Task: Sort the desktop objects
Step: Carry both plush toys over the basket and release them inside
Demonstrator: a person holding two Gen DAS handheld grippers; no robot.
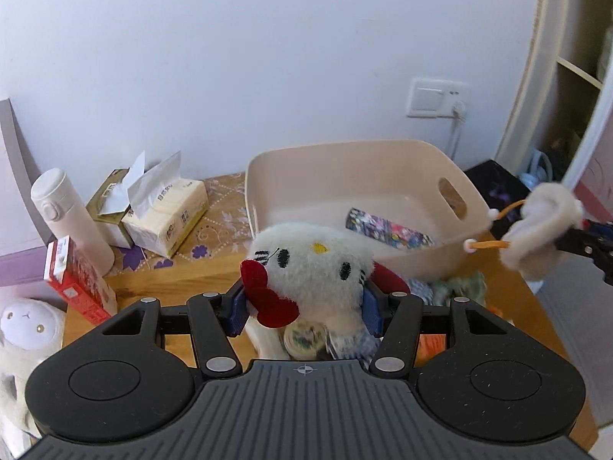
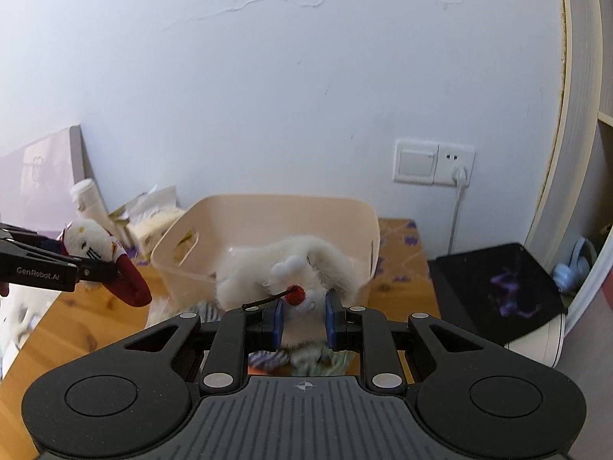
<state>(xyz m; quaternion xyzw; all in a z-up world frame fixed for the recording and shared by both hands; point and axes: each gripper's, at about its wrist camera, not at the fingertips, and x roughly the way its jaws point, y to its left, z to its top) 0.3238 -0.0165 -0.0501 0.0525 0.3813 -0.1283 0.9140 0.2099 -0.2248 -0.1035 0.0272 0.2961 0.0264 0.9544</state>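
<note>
My left gripper (image 1: 304,306) is shut on a white kitty plush (image 1: 318,268) with a red bow, its blue pads pressing both sides. The plush hangs above the wooden table (image 1: 184,280), in front of a beige basket (image 1: 345,153). A colourful patterned packet (image 1: 387,228) lies in the basket. My right gripper (image 2: 304,324) is shut on a fluffy white plush (image 2: 283,268) with a red bead and a black cord. In the left wrist view that fluffy plush (image 1: 536,230) hangs right of the basket with an orange loop. In the right wrist view the left gripper (image 2: 99,268) carries the kitty plush (image 2: 86,243) at the left.
A white flask (image 1: 65,214), tissue packs (image 1: 168,214), a red box (image 1: 76,280) and a sheep plush (image 1: 27,326) stand at the left. A round tin (image 1: 304,339) and crumpled cloths (image 1: 456,287) lie under the grippers. A black box (image 2: 498,287) sits beyond the table's right edge.
</note>
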